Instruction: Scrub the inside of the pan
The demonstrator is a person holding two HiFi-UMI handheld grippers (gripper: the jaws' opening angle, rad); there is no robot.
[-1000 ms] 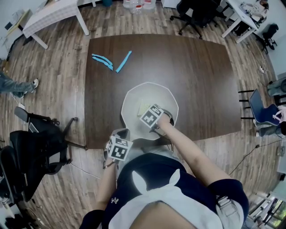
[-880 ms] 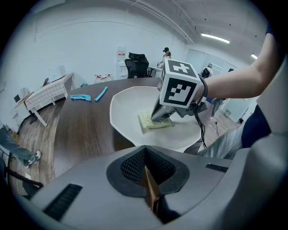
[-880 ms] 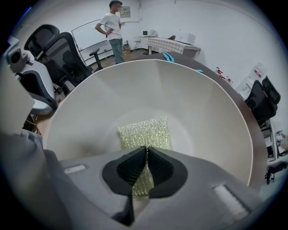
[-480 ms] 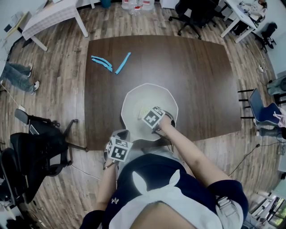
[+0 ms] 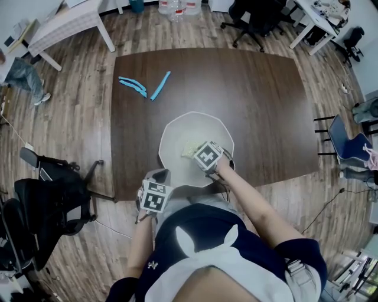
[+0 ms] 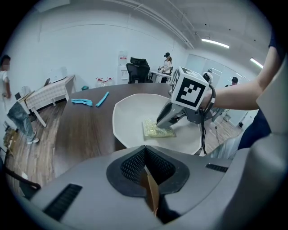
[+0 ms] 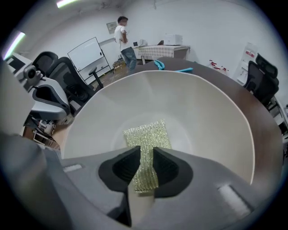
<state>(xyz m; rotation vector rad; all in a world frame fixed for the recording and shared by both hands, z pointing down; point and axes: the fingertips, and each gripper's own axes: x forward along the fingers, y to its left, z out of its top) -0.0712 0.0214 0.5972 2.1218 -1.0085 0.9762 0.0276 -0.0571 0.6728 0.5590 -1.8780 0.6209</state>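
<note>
A white pan (image 5: 177,127) sits on the dark table near its front edge. A yellow-green scrub pad (image 5: 188,147) lies flat on the pan's floor. My right gripper (image 5: 196,154) is down inside the pan over the pad's near end. In the right gripper view its jaws are opening, and the pad (image 7: 146,139) shows through the gap in my right gripper (image 7: 145,155), loose between them. My left gripper (image 5: 159,177) is at the pan's near left rim. In the left gripper view my left gripper (image 6: 146,168) is shut on a thin tan piece, seemingly the pan's handle.
Blue plastic tools (image 5: 134,84) and a blue stick (image 5: 160,84) lie at the table's far left. A white side table (image 5: 71,20) and office chairs (image 5: 254,17) stand beyond; a black chair (image 5: 47,200) stands left of me. A person (image 7: 121,38) stands far off.
My right gripper has slid a little toward the pan's near right side, so more of the pad shows. The left gripper has stayed at the rim.
</note>
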